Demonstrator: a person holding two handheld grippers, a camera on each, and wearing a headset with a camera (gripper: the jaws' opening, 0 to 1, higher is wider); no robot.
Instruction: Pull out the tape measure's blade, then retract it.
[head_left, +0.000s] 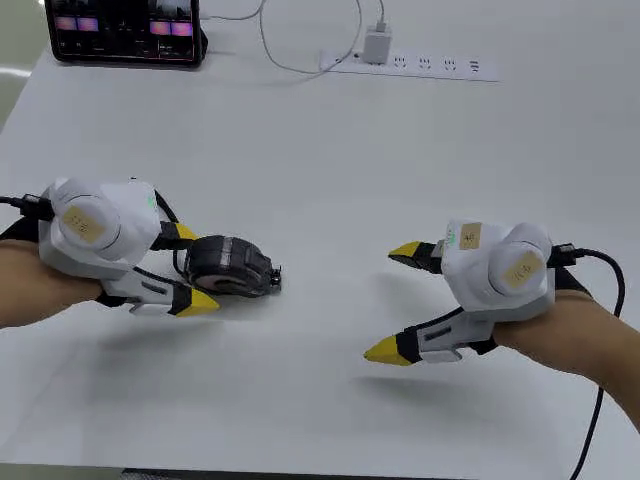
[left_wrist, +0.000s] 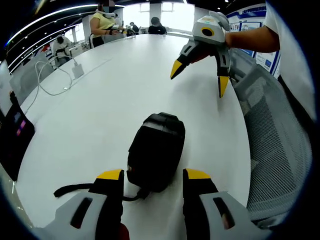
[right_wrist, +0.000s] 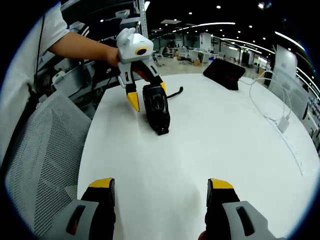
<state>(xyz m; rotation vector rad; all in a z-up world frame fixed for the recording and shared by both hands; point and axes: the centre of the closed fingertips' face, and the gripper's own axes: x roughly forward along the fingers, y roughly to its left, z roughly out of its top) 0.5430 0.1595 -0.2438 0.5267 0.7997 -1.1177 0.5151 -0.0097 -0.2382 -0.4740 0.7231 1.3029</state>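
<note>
A dark grey tape measure lies on the white table, its blade tip pointing right and no blade drawn out. My left gripper is open, and its yellow-tipped jaws flank the case's rear end closely. A black wrist strap trails from the case past the left jaw. My right gripper hovers open and holds nothing, a good hand's width right of the tape. From the right gripper view the tape lies ahead with the left gripper behind it. The left gripper view has the right gripper beyond the case.
A white power strip with a charger and cable lies at the table's far edge. A black device with a lit screen stands at the far left. A grey mesh chair is beside the table. People sit further back in the room.
</note>
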